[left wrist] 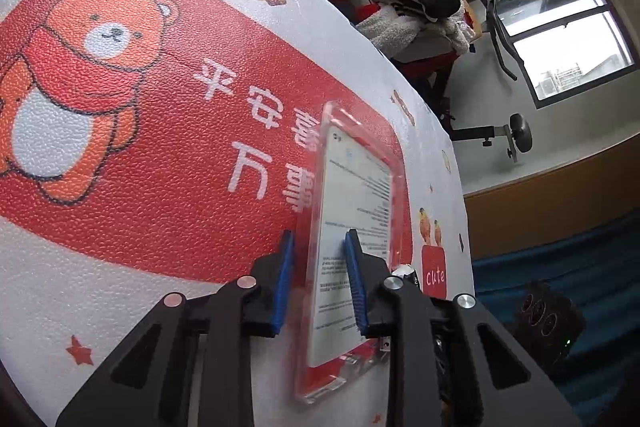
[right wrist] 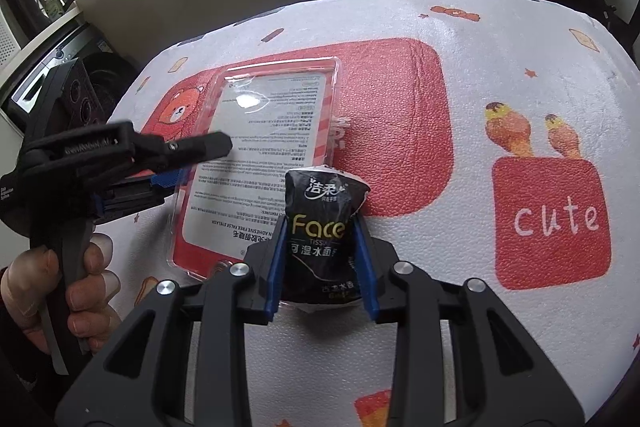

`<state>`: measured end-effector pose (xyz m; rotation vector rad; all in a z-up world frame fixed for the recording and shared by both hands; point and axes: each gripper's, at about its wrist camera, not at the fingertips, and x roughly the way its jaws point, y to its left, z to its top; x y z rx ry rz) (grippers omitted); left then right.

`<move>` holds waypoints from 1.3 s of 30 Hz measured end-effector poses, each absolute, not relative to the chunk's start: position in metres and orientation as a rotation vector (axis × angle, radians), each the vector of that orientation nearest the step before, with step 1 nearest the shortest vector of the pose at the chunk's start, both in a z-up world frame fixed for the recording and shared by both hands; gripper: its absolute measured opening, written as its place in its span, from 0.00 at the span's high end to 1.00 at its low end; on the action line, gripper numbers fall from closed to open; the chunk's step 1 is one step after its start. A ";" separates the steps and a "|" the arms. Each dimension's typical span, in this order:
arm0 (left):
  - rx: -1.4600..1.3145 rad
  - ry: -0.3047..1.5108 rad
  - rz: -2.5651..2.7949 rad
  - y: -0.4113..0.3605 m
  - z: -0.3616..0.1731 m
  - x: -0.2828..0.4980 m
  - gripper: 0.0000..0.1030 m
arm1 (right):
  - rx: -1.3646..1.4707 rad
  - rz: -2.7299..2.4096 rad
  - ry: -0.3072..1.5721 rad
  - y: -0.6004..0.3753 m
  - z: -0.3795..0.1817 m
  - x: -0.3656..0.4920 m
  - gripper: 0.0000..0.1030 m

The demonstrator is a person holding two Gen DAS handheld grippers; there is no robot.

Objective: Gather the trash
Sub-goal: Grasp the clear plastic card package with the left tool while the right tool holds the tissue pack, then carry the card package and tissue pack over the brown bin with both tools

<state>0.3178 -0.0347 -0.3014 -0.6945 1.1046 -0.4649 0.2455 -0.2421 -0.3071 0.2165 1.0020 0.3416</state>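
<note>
Trash items: two on the table: a clear blister pack (right wrist: 256, 163) with a printed false-eyelash insert card, and a black "Face" tissue packet (right wrist: 320, 239).
Table cover (right wrist: 500, 75): white foam-textured sheet with a red bear panel and a red "cute" block; soft, so a flat item will likely press in rather than slide.
Blister pack position: appears to lie flat on the red panel, long axis running away from the left gripper; its near-right corner is just beside the tissue packet, contact not resolvable.
Left gripper (left wrist: 320, 287): blue pads (left wrist: 285, 283) straddle the near part of the pack, one on each side. Gap still visible between the left pad and the plastic edge; I judge the jaws partly closed, not yet clamping.
Tissue packet position: upright between the right gripper's fingers, crumpled top pointing away from the camera.
Right gripper (right wrist: 322, 263): both pads (right wrist: 276, 267) sit against the packet's sides; reads as holding it at narrow spread.
Step in hand (judgement): secure both pieces before lifting.
Technique, pack: thin rigid shell, likely slippery. Centre the pads on the raised tray rather than the flange, then close squarely.
Technique, packet: soft, mostly empty; modest squeeze suffices.
Risk: pack may pivot or skate out if pinched off-centre.
</note>
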 end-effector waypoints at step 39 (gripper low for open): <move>-0.133 0.884 -0.468 0.004 -0.175 0.056 0.85 | 0.177 0.400 0.874 -0.219 -0.214 0.074 0.67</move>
